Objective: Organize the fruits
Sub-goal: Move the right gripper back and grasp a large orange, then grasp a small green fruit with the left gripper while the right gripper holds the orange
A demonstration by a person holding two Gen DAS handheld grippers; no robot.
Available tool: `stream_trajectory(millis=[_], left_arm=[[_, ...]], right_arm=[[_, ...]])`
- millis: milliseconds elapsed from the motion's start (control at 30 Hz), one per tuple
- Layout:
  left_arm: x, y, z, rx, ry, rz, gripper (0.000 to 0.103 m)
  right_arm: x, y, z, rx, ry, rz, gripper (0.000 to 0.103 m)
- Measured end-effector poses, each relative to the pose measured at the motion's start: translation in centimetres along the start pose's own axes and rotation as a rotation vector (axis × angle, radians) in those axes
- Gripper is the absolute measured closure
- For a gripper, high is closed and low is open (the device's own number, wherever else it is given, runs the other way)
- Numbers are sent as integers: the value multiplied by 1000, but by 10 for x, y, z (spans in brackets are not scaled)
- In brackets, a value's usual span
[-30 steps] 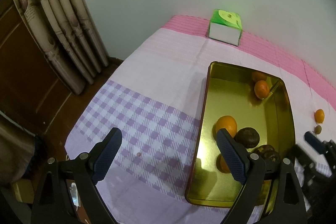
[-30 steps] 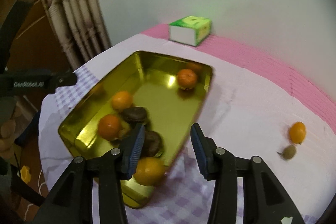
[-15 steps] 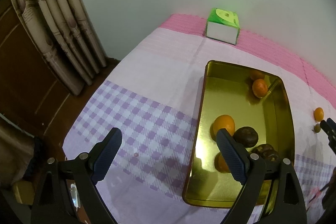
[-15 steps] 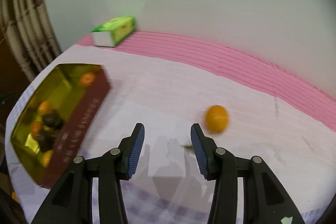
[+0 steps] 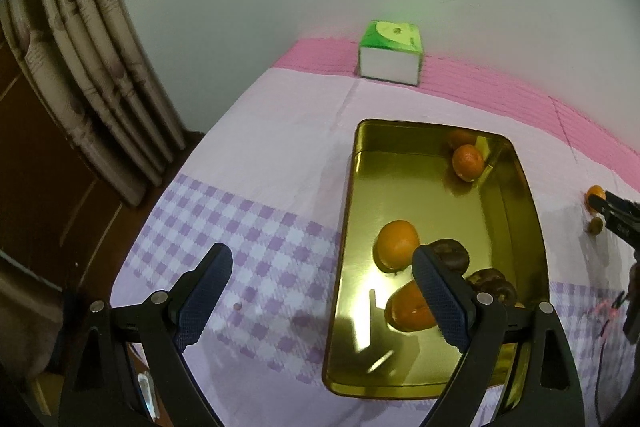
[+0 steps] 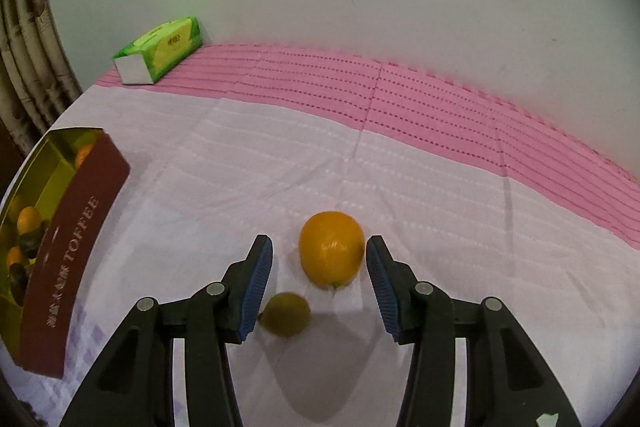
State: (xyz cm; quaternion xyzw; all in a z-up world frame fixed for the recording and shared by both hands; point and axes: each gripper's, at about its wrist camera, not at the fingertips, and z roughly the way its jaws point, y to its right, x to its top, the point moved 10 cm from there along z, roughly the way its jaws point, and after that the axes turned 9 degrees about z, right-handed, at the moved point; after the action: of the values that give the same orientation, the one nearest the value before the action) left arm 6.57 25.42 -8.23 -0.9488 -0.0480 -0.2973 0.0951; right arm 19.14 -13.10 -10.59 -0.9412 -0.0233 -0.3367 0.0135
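A gold tin point(image 5: 524, 195) with a dark red "TOFFEE" side point(image 6: 72, 255) holds several oranges and dark fruits. In the right wrist view an orange point(image 6: 332, 247) lies on the cloth between the open fingers of my right gripper point(image 6: 319, 281), close to the right pad. A small olive-green fruit point(image 6: 285, 314) lies just below it by the left finger. My left gripper point(image 5: 322, 301) is open and empty, above the tin's near left edge. The right gripper's tip point(image 5: 616, 211) shows at the right edge of the left wrist view, beside the orange point(image 5: 595, 191).
A green tissue box point(image 5: 391, 57) stands at the back on the pink band of the cloth point(image 6: 440, 99), near the wall. Curtains point(image 5: 92, 79) and a wooden floor lie past the table's left edge. A checked purple band point(image 5: 240, 247) covers the front.
My right gripper swung away from the tin to the right and closed in on the loose orange, which now sits between its fingers. The left gripper barely moved.
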Motion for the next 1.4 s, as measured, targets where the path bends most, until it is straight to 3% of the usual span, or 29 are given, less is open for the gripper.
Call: stream_trajectory(millis=[233, 500, 1033, 1400], left_arm=[[2, 14, 0, 0, 3, 42, 12], [14, 54, -8, -30, 16, 107, 12], [36, 246, -14, -267, 39, 363, 12], [46, 317, 15, -306, 19, 431, 15]], right_arm=[[-1, 6, 12, 27, -22, 12, 68], [-8, 25, 1, 22, 13, 55, 69], [-56, 119, -49, -89, 71, 190, 69], [-70, 136, -59, -98, 95, 217, 69]])
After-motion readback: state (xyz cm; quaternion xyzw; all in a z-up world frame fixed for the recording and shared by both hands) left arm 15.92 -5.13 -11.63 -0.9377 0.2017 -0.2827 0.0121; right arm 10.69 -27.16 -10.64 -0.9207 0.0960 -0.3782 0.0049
